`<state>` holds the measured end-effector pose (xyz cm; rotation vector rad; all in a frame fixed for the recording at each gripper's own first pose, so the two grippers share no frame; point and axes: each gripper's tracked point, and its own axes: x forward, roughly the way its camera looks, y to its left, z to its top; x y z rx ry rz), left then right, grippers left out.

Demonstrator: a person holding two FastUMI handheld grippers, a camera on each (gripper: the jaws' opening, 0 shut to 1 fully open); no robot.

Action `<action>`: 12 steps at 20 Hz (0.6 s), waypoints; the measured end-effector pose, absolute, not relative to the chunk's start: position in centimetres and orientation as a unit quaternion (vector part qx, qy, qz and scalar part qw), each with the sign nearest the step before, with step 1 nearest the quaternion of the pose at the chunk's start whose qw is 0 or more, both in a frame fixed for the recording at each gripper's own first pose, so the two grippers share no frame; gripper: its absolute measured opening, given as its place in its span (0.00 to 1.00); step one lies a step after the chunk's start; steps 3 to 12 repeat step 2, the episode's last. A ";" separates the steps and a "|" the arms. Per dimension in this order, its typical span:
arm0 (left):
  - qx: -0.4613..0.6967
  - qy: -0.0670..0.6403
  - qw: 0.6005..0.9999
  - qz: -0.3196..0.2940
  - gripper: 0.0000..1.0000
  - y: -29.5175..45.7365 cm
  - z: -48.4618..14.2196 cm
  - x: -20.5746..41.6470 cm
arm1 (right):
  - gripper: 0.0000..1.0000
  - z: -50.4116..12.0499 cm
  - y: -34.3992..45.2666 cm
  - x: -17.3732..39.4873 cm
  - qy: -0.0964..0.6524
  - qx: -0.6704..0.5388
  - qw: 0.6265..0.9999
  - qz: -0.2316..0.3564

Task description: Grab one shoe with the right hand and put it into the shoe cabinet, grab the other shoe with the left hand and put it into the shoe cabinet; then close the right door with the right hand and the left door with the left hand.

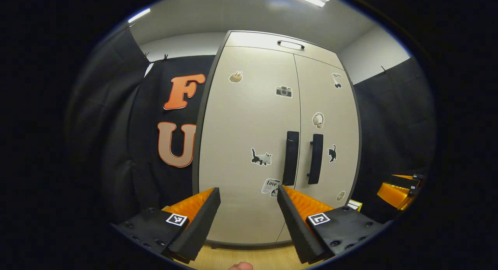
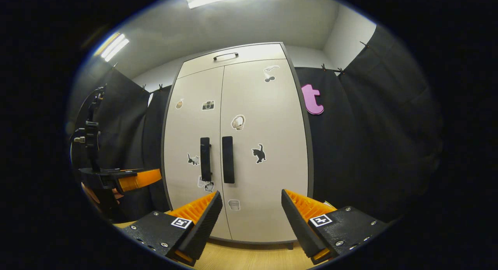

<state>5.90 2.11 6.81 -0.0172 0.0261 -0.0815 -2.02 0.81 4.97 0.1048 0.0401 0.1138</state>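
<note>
Facing the shoe cabinet [image 1: 272,145] — both doors shut — both grippers' fingers [image 1: 202,219] spread, empty.

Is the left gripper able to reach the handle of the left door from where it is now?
Probably yes. The left gripper is open and empty, and nothing stands between it and the left door handle on the closed shoe cabinet.

Shoe cabinet [image 1: 249,145] with both doors closed, left hand-held gripper [image 1: 249,207] spread apart before it, holding nothing
</note>
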 end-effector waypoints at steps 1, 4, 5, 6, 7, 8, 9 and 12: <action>-0.009 0.012 0.999 -0.038 0.96 2.1 6.8 5.7 | 0.94 4.8 0.9 -2.1 0.021 0.054 0.997 0.058; -0.010 0.012 0.999 -0.037 0.96 2.1 6.9 5.5 | 0.94 4.6 1.1 -2.0 0.024 0.054 0.996 0.060; -0.010 0.012 0.999 -0.037 0.96 2.1 6.9 5.5 | 0.94 4.6 1.1 -2.0 0.024 0.054 0.996 0.060; -0.010 0.012 0.999 -0.037 0.96 2.1 6.9 5.5 | 0.94 4.6 1.1 -2.0 0.024 0.054 0.996 0.060; -0.010 0.012 0.999 -0.037 0.96 2.1 6.9 5.5 | 0.94 4.6 1.1 -2.0 0.024 0.054 0.996 0.060; -0.010 0.012 0.999 -0.037 0.96 2.1 6.9 5.5 | 0.94 4.6 1.1 -2.0 0.024 0.054 0.996 0.060; -0.010 0.012 0.999 -0.037 0.96 2.1 6.9 5.5 | 0.94 4.6 1.1 -2.0 0.024 0.054 0.996 0.060; -0.010 0.012 0.999 -0.037 0.96 2.1 6.9 5.5 | 0.94 4.6 1.1 -2.0 0.024 0.054 0.996 0.060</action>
